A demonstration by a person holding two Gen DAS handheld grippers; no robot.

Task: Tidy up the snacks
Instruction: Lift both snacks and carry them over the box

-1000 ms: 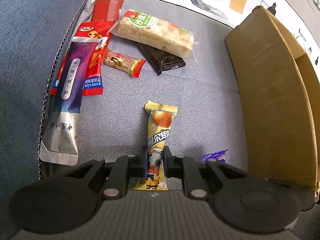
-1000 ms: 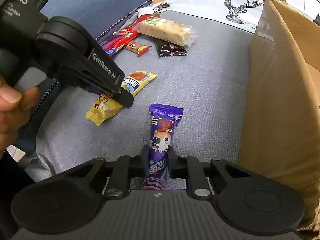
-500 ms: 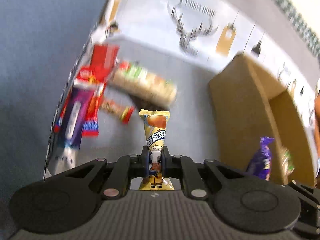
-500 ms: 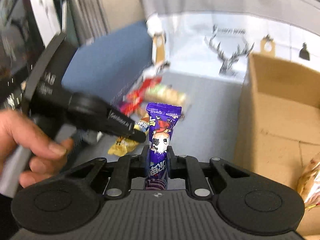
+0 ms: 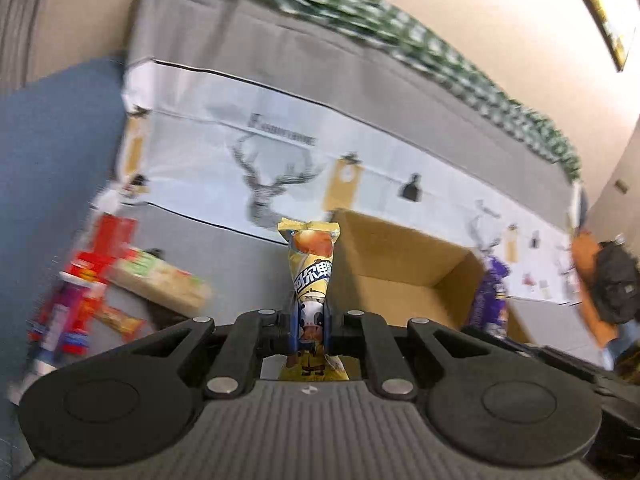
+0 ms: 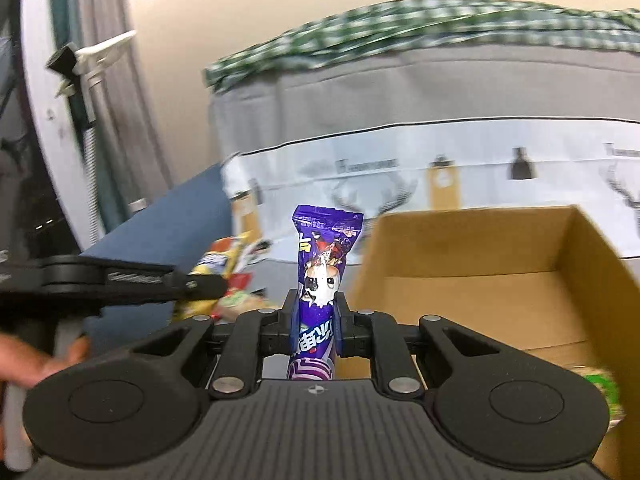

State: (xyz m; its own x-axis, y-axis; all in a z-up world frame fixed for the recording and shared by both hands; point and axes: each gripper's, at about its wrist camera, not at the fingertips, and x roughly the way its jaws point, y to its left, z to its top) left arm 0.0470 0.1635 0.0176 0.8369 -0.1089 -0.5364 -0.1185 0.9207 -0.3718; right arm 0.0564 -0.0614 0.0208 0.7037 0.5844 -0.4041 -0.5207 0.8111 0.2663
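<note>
My left gripper is shut on a yellow snack packet with a cow print, held upright in the air. My right gripper is shut on a purple snack packet, also upright. An open cardboard box stands just behind and to the right of the yellow packet; in the right wrist view the same cardboard box fills the right side. The purple packet also shows at the box's right edge in the left wrist view. The left gripper reaches in from the left of the right wrist view.
Several other snacks lie blurred on the grey sofa seat at the left. A deer-print white cloth covers the sofa back. Some snack sits inside the box. A hand holds the left gripper's handle. A black bag sits far right.
Both grippers have lifted their packets off the sofa seat and tilted up. The views now face the sofa back and the box opening, and the remaining snacks have dropped to the lower left.
</note>
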